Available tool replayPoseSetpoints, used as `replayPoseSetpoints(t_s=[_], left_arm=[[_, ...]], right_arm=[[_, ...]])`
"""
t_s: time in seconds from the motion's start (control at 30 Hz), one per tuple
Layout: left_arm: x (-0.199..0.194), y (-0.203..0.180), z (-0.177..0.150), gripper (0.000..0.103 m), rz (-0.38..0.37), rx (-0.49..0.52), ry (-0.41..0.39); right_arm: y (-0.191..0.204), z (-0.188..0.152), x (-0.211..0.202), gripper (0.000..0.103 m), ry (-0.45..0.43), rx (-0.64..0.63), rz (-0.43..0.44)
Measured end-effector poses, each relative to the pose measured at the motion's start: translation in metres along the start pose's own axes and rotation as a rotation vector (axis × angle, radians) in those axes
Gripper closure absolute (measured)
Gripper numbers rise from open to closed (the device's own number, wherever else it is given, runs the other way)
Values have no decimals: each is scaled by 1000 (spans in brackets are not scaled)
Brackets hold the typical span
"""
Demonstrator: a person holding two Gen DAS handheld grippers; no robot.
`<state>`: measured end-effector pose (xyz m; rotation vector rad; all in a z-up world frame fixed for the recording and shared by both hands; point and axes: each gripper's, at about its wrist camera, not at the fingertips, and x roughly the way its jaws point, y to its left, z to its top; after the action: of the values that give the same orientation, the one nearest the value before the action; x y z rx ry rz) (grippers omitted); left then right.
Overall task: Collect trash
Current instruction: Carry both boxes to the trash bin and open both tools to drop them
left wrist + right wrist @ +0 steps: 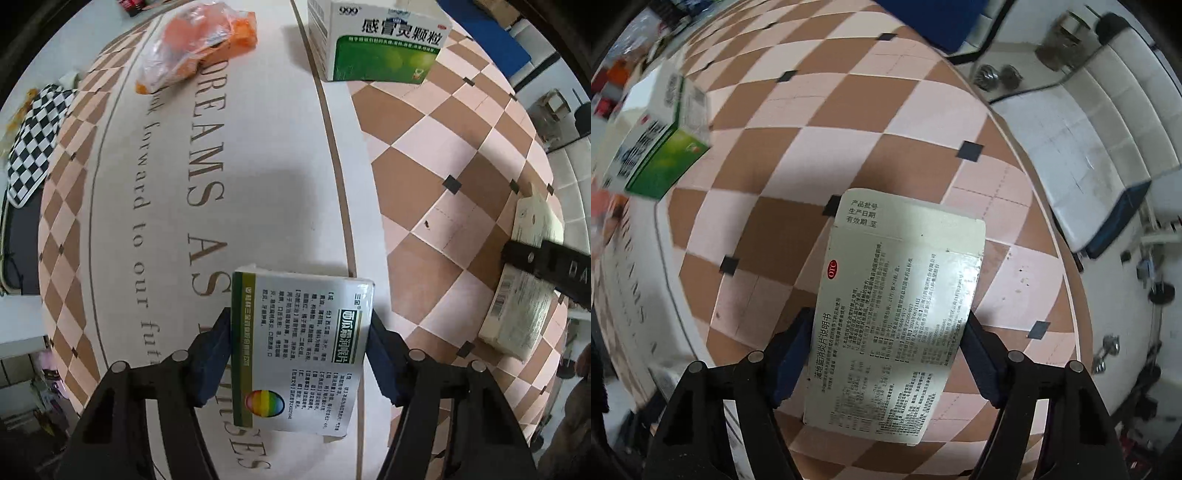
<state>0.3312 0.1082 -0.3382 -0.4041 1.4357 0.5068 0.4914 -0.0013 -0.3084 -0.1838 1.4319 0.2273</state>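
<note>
Trash on the checkered surface (436, 155) amounts to three medicine boxes and one wrapper, as far as we can count. Our left hand-held gripper (300, 330) points down with its blue pads (382, 354) against both long sides of a white box with a rainbow oval (301, 347), which sits at six o'clock in the left wrist view; the jaws are about half open and look clamped on it. Our right hand-held gripper (888, 349) likewise straddles a flattened pale box printed with small text (897, 317), low in the centre of its own view. The right pad meets the box edge, while at the left pad we cannot tell whether it touches. That same pale box shows at three o'clock in the left view, under a black finger. One green and white box (380, 40) stands at one o'clock there, well apart. One crumpled orange wrapper (192, 48) lies at eleven o'clock on the lettered part of the surface.
</note>
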Motion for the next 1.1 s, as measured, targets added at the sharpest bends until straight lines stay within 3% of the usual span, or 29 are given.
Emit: replayPoseSetpoints(t_s=[0.07, 0.2, 0.37, 0.5, 0.63, 0.73, 0.9, 1.1], left_arm=[[-8, -10, 5, 39, 6, -17, -28], [-36, -11, -16, 39, -8, -68, -92], [-89, 22, -42, 39, -38, -140, -193], [-126, 60, -73, 39, -62, -175, -261], [-142, 91, -123, 39, -84, -171, -325], [-156, 108, -180, 39, -119, -160, -352], [-153, 119, -256, 39, -171, -123, -318], [-109, 113, -336, 39, -270, -124, -145]], right_arm=[[8, -6, -6, 26, -9, -24, 20], [5, -25, -24, 26, -63, -93, 59], [9, -67, -57, 26, -116, -150, 130], [17, -121, -89, 26, -168, -189, 181], [18, -192, -122, 26, -236, -219, 208], [10, -252, -140, 26, -274, -203, 216], [-16, -365, -141, 26, -247, -149, 240], [-47, -479, -101, 26, -107, -154, 253]])
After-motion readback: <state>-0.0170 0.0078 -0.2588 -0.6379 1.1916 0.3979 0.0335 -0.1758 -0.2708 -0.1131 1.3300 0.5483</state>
